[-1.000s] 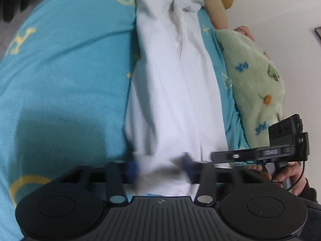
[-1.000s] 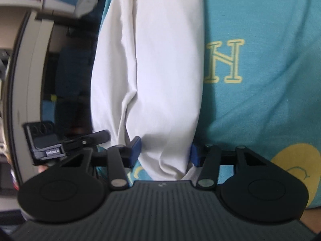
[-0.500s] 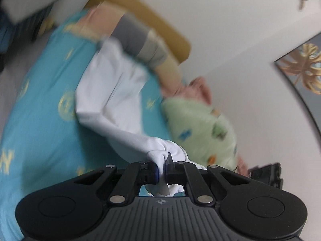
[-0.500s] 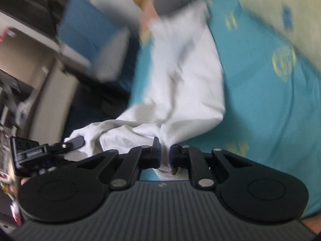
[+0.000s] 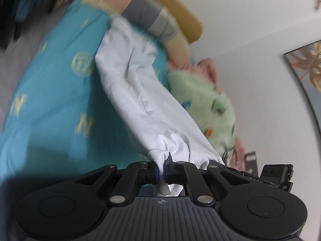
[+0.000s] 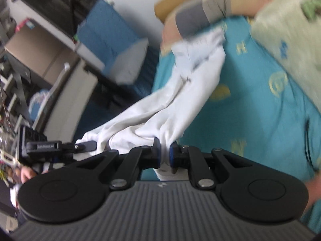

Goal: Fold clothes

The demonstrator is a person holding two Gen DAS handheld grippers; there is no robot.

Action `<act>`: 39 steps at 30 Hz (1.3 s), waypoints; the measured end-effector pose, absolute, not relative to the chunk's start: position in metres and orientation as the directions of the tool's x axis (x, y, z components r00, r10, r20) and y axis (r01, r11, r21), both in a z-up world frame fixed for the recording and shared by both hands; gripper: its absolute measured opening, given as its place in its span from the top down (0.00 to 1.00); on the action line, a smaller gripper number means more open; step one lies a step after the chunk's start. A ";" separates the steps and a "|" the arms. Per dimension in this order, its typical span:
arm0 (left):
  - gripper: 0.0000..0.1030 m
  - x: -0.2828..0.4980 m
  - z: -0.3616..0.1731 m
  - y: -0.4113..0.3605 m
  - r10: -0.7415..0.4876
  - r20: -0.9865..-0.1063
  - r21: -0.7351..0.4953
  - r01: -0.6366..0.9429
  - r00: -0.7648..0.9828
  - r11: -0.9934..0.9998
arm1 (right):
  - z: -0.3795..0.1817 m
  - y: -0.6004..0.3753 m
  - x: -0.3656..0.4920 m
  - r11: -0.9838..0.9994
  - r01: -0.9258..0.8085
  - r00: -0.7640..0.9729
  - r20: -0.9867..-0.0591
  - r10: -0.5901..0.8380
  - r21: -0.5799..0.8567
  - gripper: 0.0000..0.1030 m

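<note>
A white garment stretches from the head of the bed down to my grippers, its near end raised off the teal sheet. In the left wrist view my left gripper is shut on a bunched corner of this cloth, and a tuft pokes out below the pads. In the right wrist view my right gripper is shut on another bunched corner of the garment. The left gripper shows at the left of that view, pinching the cloth. In the left wrist view only the right gripper's body shows behind the cloth.
The bed has a teal sheet with yellow letters. A green patterned pillow lies on its wall side, and a pink, grey and beige striped bolster lies against the wooden headboard. Shelves and a blue box stand beside the bed.
Both grippers have closed on the garment's near edge and risen, so the cloth is lifted off the sheet and pulled taut. The views have tipped up to show the headboard and wall.
</note>
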State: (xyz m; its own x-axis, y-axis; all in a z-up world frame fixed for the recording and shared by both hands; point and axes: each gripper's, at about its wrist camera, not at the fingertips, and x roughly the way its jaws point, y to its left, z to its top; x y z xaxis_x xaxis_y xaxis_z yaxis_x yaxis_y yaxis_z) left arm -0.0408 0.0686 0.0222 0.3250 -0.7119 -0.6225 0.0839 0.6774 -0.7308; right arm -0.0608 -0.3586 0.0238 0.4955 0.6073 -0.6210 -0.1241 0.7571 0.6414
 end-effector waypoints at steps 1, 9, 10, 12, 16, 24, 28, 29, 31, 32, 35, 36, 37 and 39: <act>0.95 -0.048 0.013 0.067 -0.710 -0.633 -0.730 0.066 0.307 0.680 | 0.015 -0.360 -0.067 0.757 -0.107 0.482 -0.633 0.606 0.644 0.89; 0.95 0.019 -0.020 0.046 -0.674 -0.670 -0.716 -0.027 0.312 0.698 | -0.021 -0.369 -0.030 0.720 0.017 0.463 -0.644 0.609 0.694 0.89; 0.94 0.036 -0.020 0.042 -0.665 -0.676 -0.707 -0.023 0.319 0.707 | -0.021 -0.369 -0.015 0.721 0.025 0.476 -0.642 0.601 0.693 0.89; 0.94 0.072 -0.021 0.033 -0.638 -0.688 -0.682 -0.011 0.346 0.731 | -0.025 -0.366 0.020 0.731 0.046 0.499 -0.649 0.574 0.681 0.89; 0.94 0.142 -0.025 0.013 -0.558 -0.699 -0.613 0.027 0.448 0.790 | -0.040 -0.361 0.093 0.766 0.041 0.549 -0.655 0.519 0.641 0.88; 0.94 0.240 -0.078 -0.027 -0.355 -0.673 -0.376 0.113 0.649 0.920 | -0.094 -0.334 0.212 0.863 -0.060 0.641 -0.643 0.418 0.501 0.87; 0.93 0.264 -0.116 -0.032 -0.321 -0.689 -0.330 0.114 0.649 0.937 | -0.126 -0.325 0.235 0.897 -0.081 0.662 -0.649 0.374 0.434 0.87; 0.93 0.267 -0.123 -0.032 -0.320 -0.693 -0.329 0.112 0.646 0.938 | -0.133 -0.322 0.237 0.905 -0.089 0.660 -0.656 0.366 0.415 0.87; 0.90 0.269 -0.132 -0.030 -0.320 -0.702 -0.321 0.118 0.636 0.940 | -0.143 -0.319 0.238 0.917 -0.108 0.661 -0.662 0.354 0.383 0.86; 0.87 0.268 -0.134 -0.029 -0.320 -0.708 -0.314 0.125 0.630 0.941 | -0.145 -0.318 0.238 0.920 -0.113 0.663 -0.662 0.351 0.375 0.86; 0.60 0.263 -0.127 -0.025 -0.327 -0.723 -0.306 0.142 0.608 0.941 | -0.142 -0.314 0.236 0.927 -0.131 0.654 -0.672 0.347 0.351 0.70; 0.43 0.260 -0.124 -0.024 -0.333 -0.722 -0.313 0.143 0.607 0.939 | -0.139 -0.312 0.234 0.927 -0.142 0.649 -0.674 0.352 0.347 0.62; 0.35 0.255 -0.118 -0.023 -0.338 -0.715 -0.321 0.142 0.611 0.936 | -0.135 -0.309 0.230 0.926 -0.153 0.649 -0.672 0.357 0.344 0.41; 0.27 0.241 -0.103 -0.023 -0.347 -0.694 -0.322 0.160 0.630 0.933 | -0.124 -0.303 0.218 0.932 -0.170 0.660 -0.665 0.349 0.320 0.19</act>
